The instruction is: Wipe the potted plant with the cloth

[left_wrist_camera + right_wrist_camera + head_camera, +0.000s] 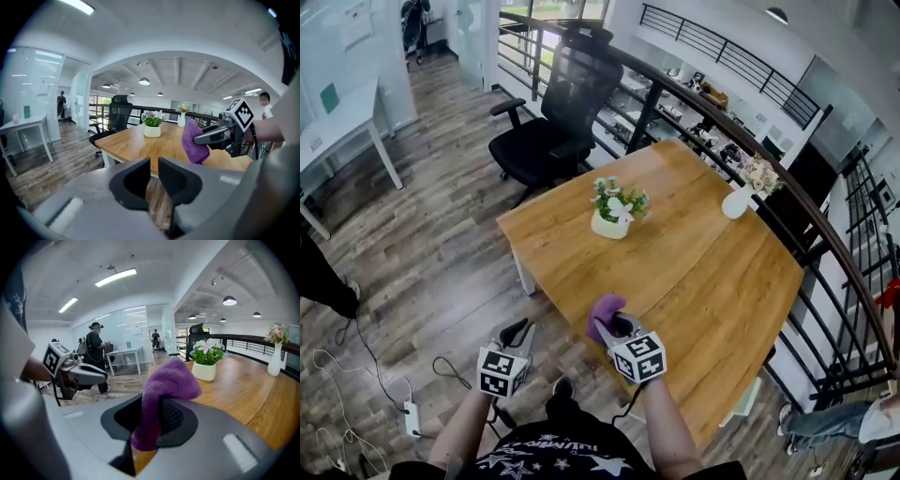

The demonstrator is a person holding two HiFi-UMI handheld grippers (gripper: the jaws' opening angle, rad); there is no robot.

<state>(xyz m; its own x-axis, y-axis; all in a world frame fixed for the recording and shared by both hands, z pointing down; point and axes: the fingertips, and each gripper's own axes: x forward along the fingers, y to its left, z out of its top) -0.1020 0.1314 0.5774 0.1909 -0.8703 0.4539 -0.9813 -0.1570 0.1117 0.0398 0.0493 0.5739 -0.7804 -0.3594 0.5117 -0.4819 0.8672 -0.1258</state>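
Right gripper [615, 328] clamps the limp cloth [606, 307]; left gripper [517, 334], lower left, stands nearly closed, empty. The potted plant [619, 208] looks light and tippy: brace its pot.

The table [712, 281] filled the centre and right of the head view. On it, the potted plant [617, 211] stood toward the upper middle, and a vase [737, 201] stood at its far right edge, just beside the railing [675, 94] running behind. An office chair [553, 122] sat behind the table at upper centre, with a desk [342, 122] at upper left. At the bottom centre, the left gripper [517, 333] hung over the floor, left of the table's near corner; the right gripper [614, 328] was over that corner, the cloth [606, 307] between its jaws.
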